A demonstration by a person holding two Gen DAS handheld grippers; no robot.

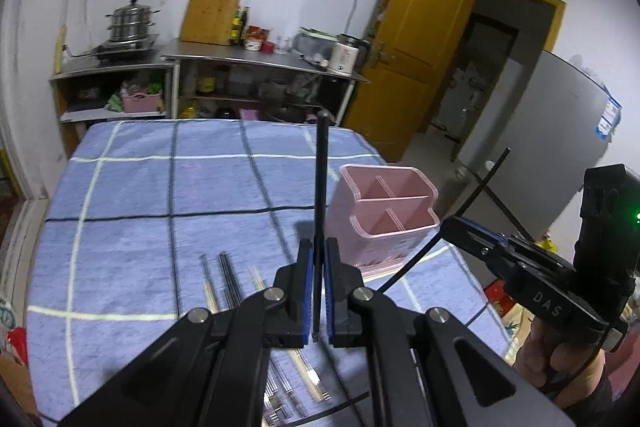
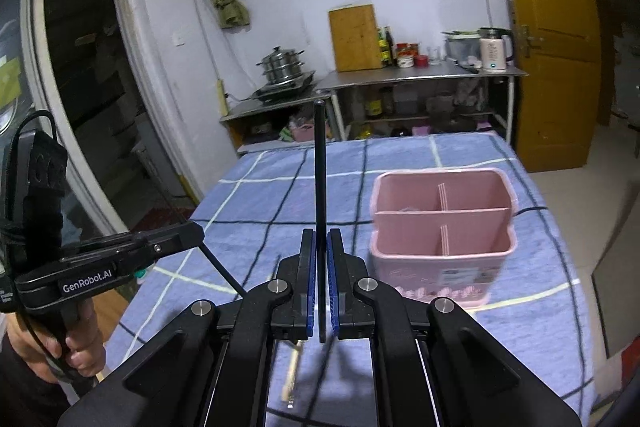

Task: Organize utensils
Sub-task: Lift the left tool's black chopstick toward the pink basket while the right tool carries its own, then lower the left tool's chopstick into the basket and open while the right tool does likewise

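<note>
Your left gripper [image 1: 319,291] sits at bottom centre of the left wrist view, raised above the table and pointing forward, its blue pads clamped on a black chopstick [image 1: 321,187] that stands almost upright through the middle of the frame. Right of it is the pink utensil holder [image 1: 384,215], four compartments, all seemingly vacant, on the blue checked tablecloth [image 1: 132,187]. More chopsticks [image 1: 230,281], black and pale, lie flat on the cloth at lower left of the pads. At the right edge your right gripper [image 1: 460,223] comes in, gripping another black chopstick [image 1: 448,227] slanted across.

From the right wrist view, your right gripper [image 2: 322,291] is likewise closed on an upright black chopstick [image 2: 320,187], with the holder [image 2: 440,227] at right centre. Your left gripper's tip [image 2: 192,235] shows at left, a chopstick [image 2: 224,271] slanting down from it. A pale chopstick [image 2: 292,375] lies on the cloth [image 2: 540,327] beneath.
</note>
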